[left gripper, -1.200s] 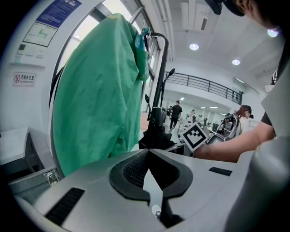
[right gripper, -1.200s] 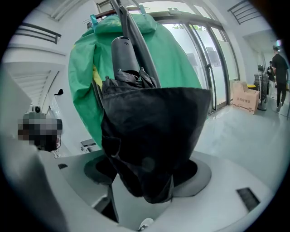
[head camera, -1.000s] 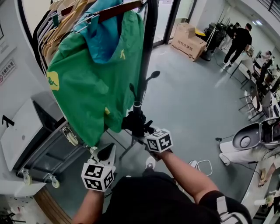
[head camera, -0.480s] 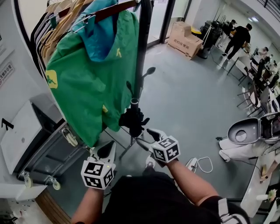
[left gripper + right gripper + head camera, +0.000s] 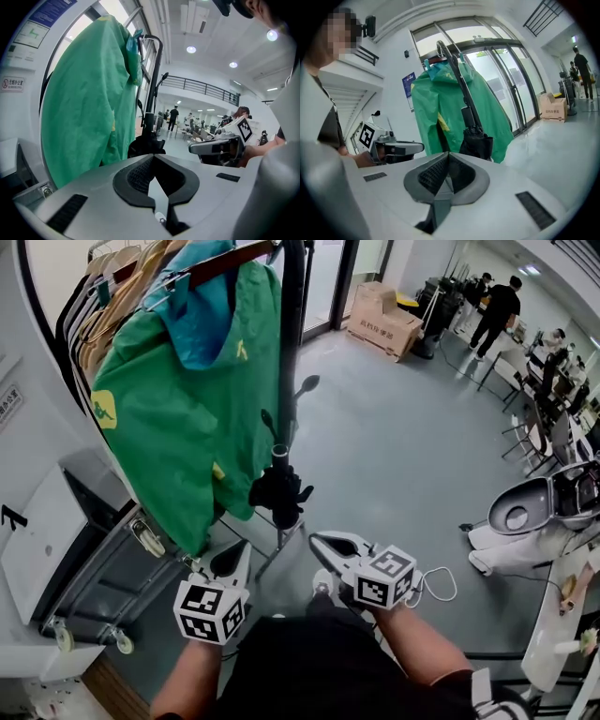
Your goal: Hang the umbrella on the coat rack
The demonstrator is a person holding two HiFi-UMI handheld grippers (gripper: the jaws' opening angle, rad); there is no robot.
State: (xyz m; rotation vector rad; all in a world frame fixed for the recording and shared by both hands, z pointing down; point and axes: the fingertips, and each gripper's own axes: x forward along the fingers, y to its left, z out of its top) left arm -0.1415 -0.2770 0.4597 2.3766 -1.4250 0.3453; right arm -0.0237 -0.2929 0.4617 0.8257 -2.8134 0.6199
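Moved: right tool (image 5: 317,539) has backed off the hanging umbrella (image 5: 277,495); jaws just snapped together, empty.
Left tool (image 5: 238,558): jaws together, empty.

A bright green jacket (image 5: 178,427) with a teal hood and a yellow patch is hanging on the black coat rack (image 5: 289,343), beside a black umbrella (image 5: 277,493). The grey left hand-held gripper (image 5: 239,554) and right hand-held gripper (image 5: 319,540) are each carrying a white cube (image 5: 208,610) with black square markers. The floor (image 5: 403,427) is showing pale grey.

One umbrella (image 5: 277,495), one coat rack (image 5: 291,352), one green jacket (image 5: 178,418), two tongs (image 5: 228,563) (image 5: 323,542).
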